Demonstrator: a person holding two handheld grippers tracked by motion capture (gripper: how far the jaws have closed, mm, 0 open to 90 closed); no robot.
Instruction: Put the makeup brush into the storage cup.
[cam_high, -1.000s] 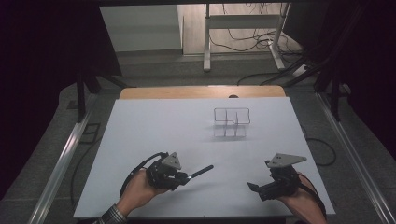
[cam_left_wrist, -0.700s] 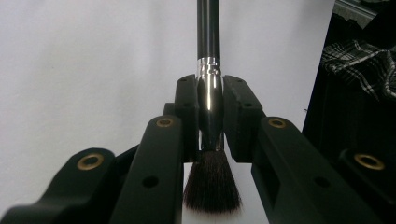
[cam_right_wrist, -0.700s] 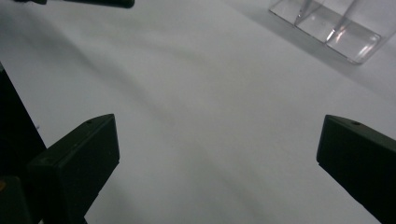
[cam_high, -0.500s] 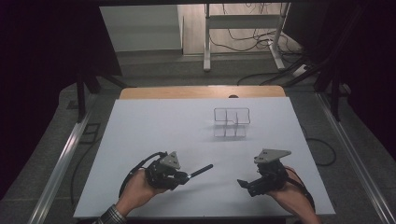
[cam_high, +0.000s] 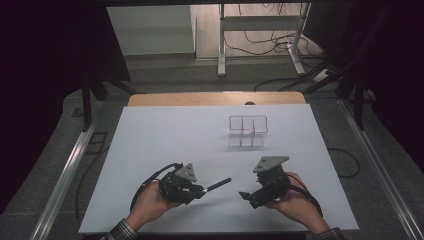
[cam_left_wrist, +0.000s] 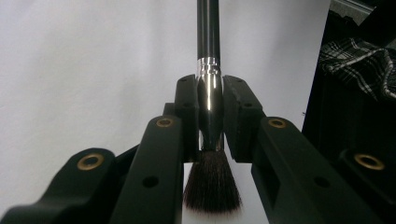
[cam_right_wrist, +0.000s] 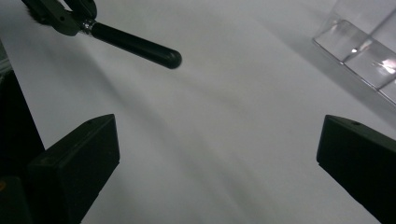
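My left gripper (cam_high: 201, 190) (cam_left_wrist: 209, 88) is shut on a brush (cam_high: 216, 185) (cam_left_wrist: 208, 28), its pads clamped on the shiny silver ferrule. The dark bristles point back toward the hand. The black handle sticks out to the right, just above the white table (cam_high: 170, 130). My right gripper (cam_high: 245, 196) (cam_right_wrist: 217, 154) stands open with nothing between its jaws. It points left at the handle's end, a short way off. In the right gripper view the brush (cam_right_wrist: 135, 45) and the left gripper (cam_right_wrist: 60, 16) lie at the upper left.
A clear acrylic organiser (cam_high: 247, 131) (cam_right_wrist: 359, 46) with several compartments stands on the table beyond the right gripper. A wooden strip (cam_high: 215, 98) edges the table's far side. Metal rails (cam_high: 70, 165) run along both sides, and cables trail from both grippers.
My right gripper has moved left across the table, closer to the end of the brush handle. The left gripper and the brush have stayed put.
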